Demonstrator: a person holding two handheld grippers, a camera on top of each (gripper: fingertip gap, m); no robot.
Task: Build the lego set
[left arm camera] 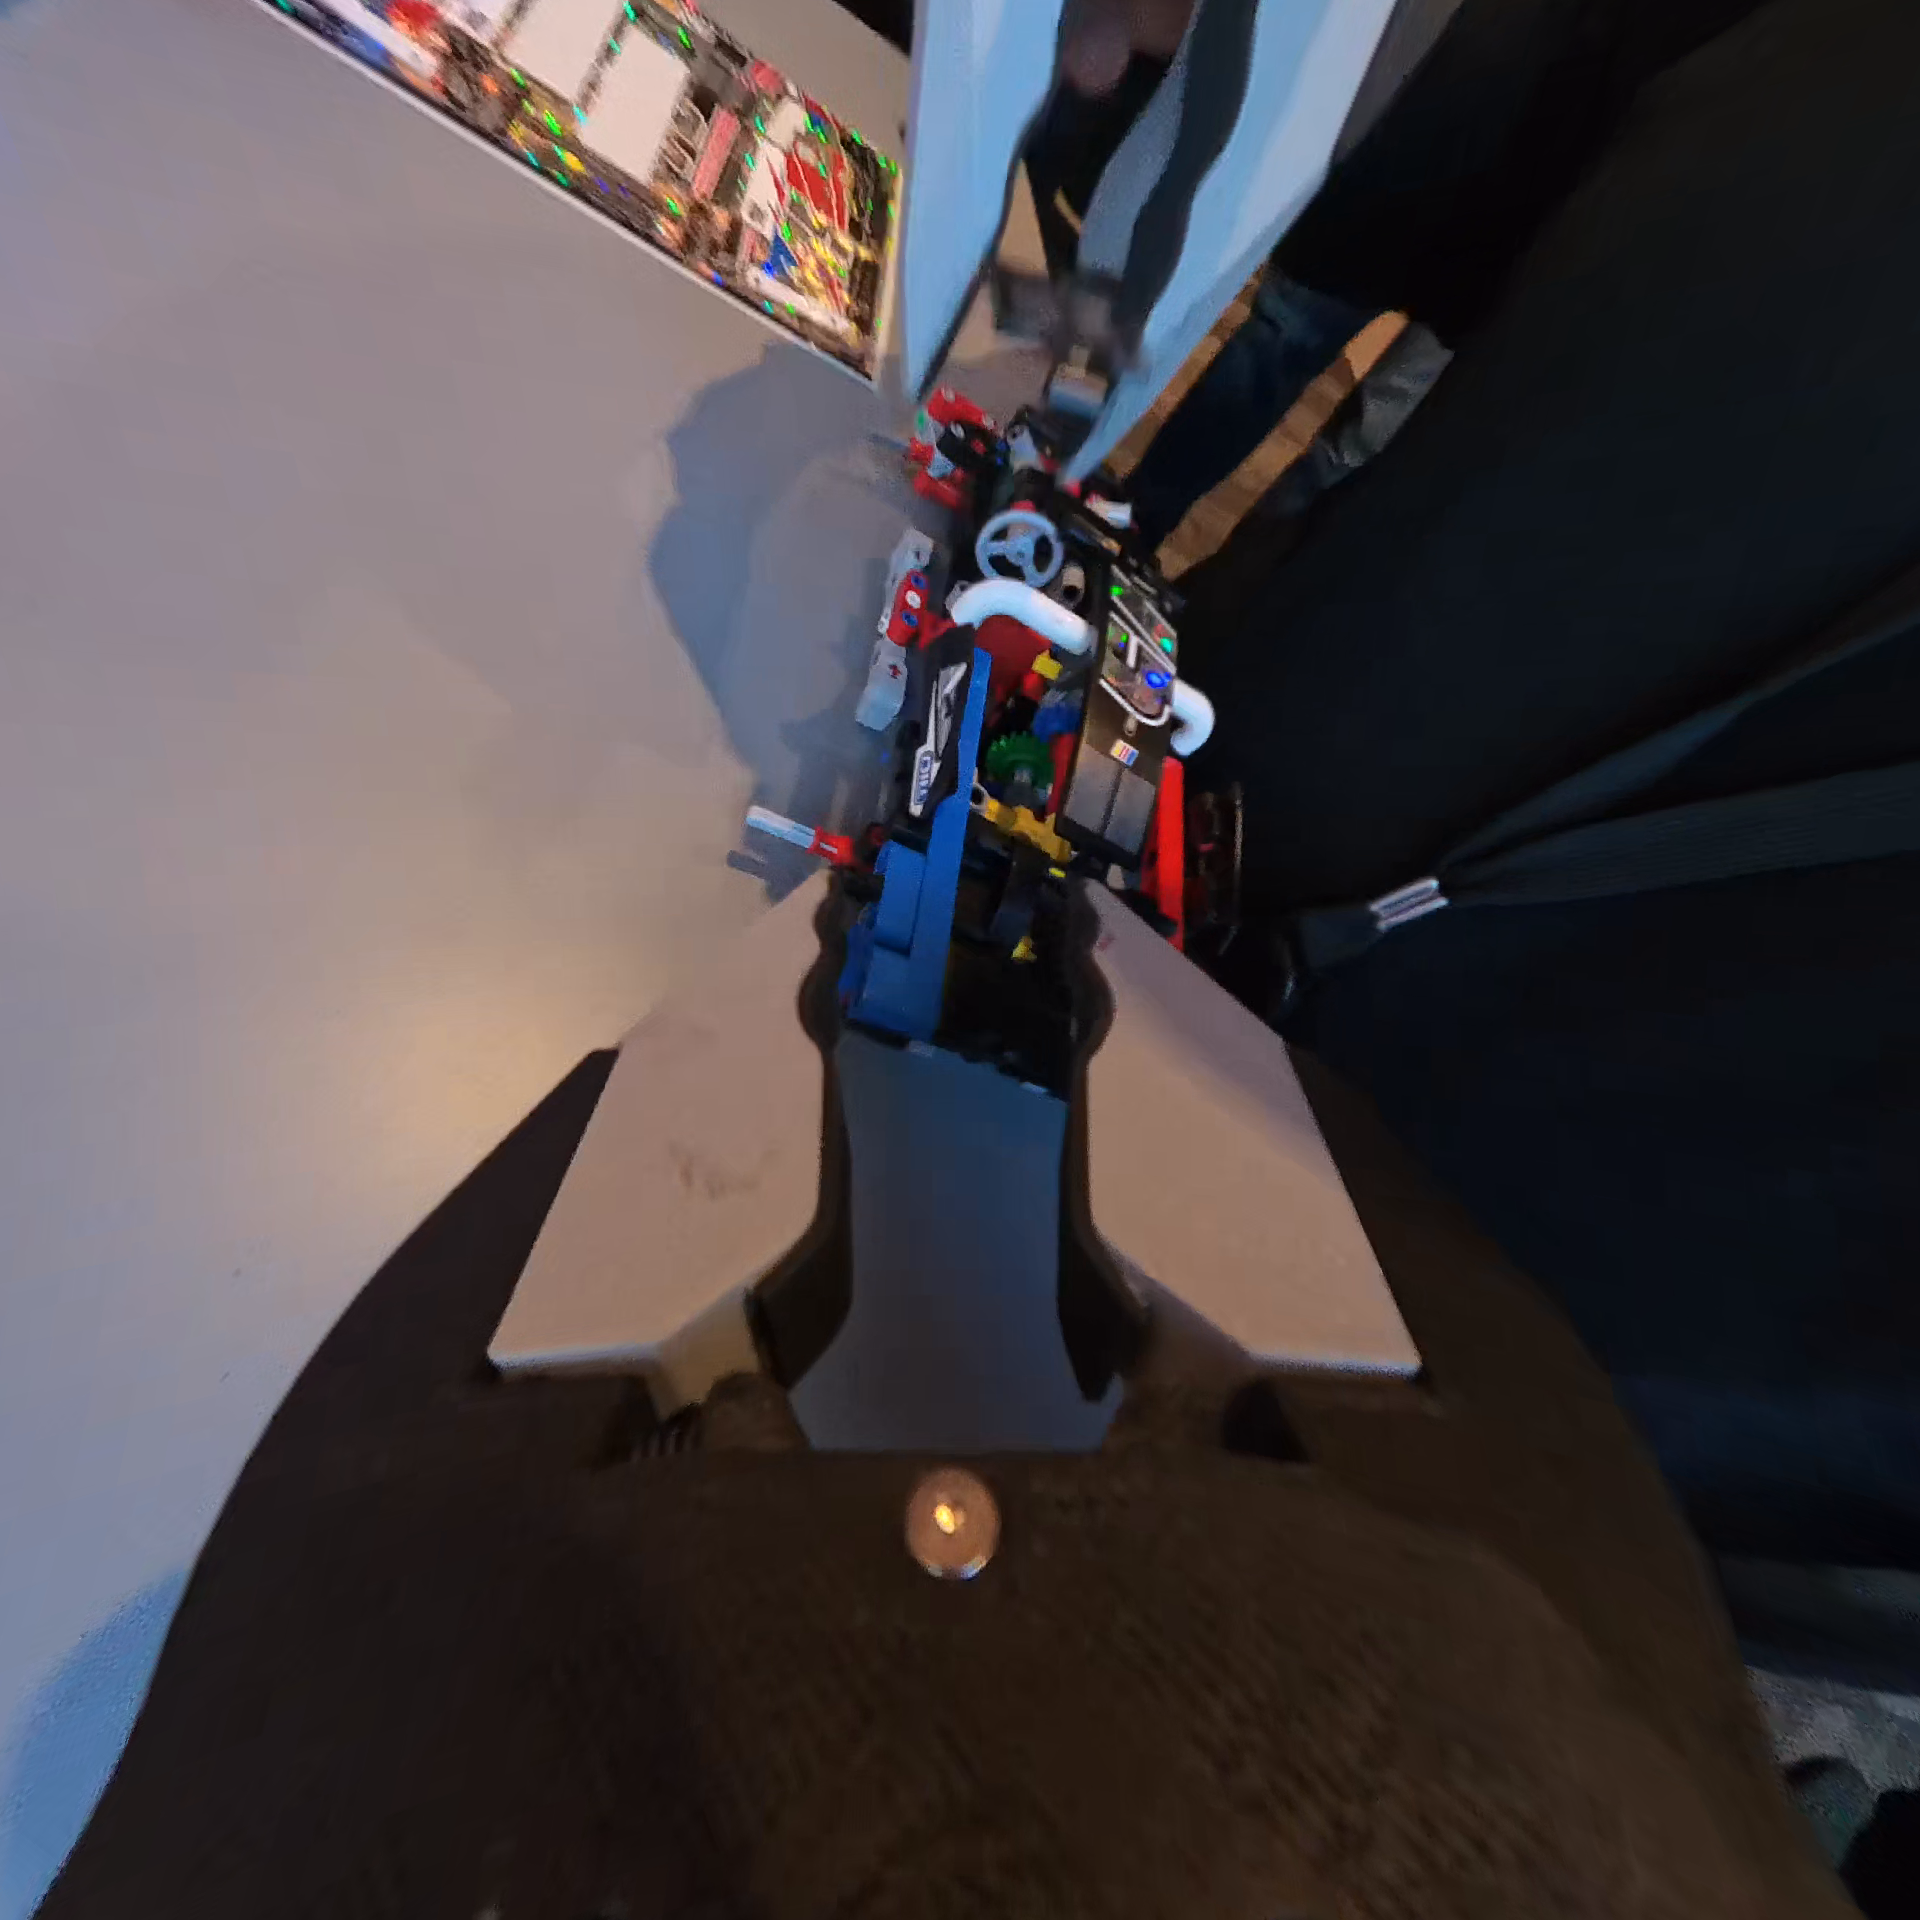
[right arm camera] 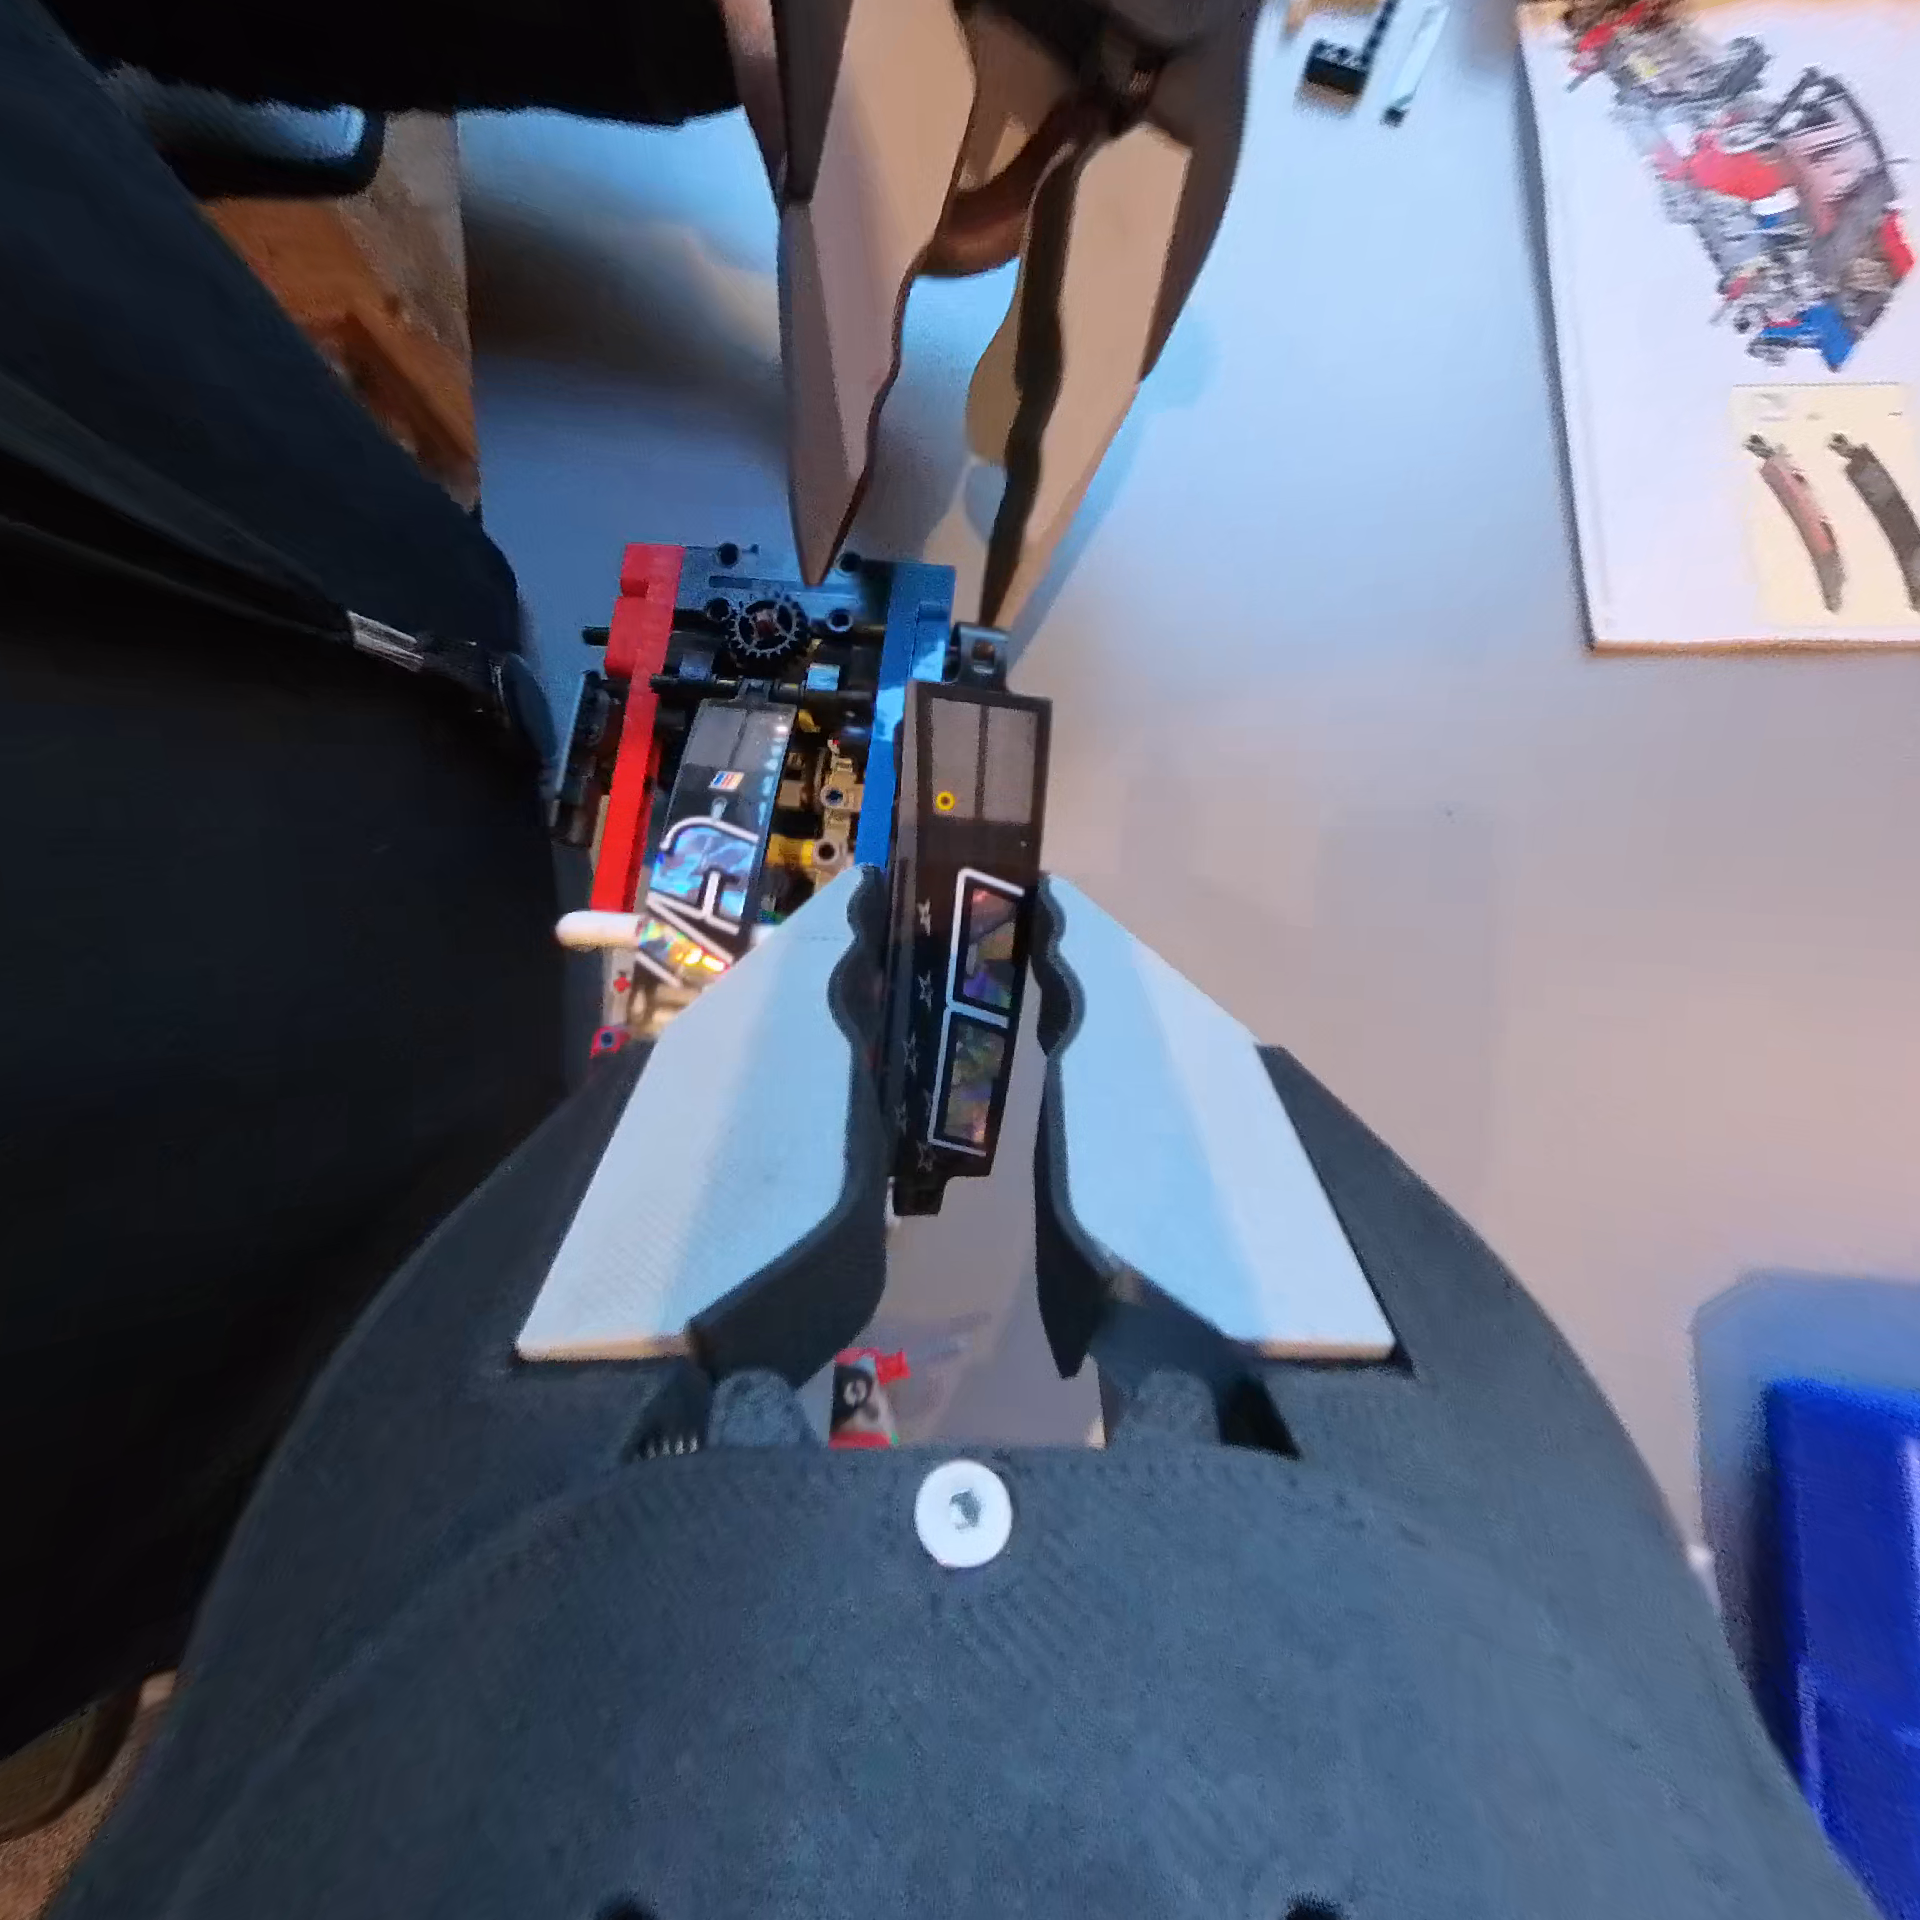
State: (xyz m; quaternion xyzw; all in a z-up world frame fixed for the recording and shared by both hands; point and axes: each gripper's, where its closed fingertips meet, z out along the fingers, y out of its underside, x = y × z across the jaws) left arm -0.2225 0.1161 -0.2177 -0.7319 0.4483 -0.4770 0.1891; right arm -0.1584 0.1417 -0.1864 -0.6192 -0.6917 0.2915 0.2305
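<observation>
Left wrist view: left tongs (left arm camera: 956,935) clamped on the blue-and-black rear end of the car (left arm camera: 1023,748), held low over the pale surface (left arm camera: 312,727) at its edge. White steering wheel (left arm camera: 1018,548), white curved bar (left arm camera: 1023,608), green gear (left arm camera: 1013,758) and red beam (left arm camera: 1169,831) all part of the car. Short white-and-red axle (left arm camera: 795,831) sticking out of its left side. Right tongs (left arm camera: 1081,312) coming in from the far end, tips at the car's front. Instruction sheet (left arm camera: 707,156) lying farther off on the surface, blurred. Right wrist view: right tongs (right arm camera: 951,935) closed on a long black panel (right arm camera: 966,935) with shiny stickers, its far end touching the blue side beam (right arm camera: 883,769) of the car (right arm camera: 748,748). Red beam (right arm camera: 634,748) on the car's opposite side, black gear (right arm camera: 764,629) between them. Left tongs (right arm camera: 904,561) at the car's far end, one tip on the frame, the other just outside the blue beam. Instruction sheet (right arm camera: 1745,312) at upper right on the surface (right arm camera: 1351,831), blue box (right arm camera: 1839,1558) at lower right.
</observation>
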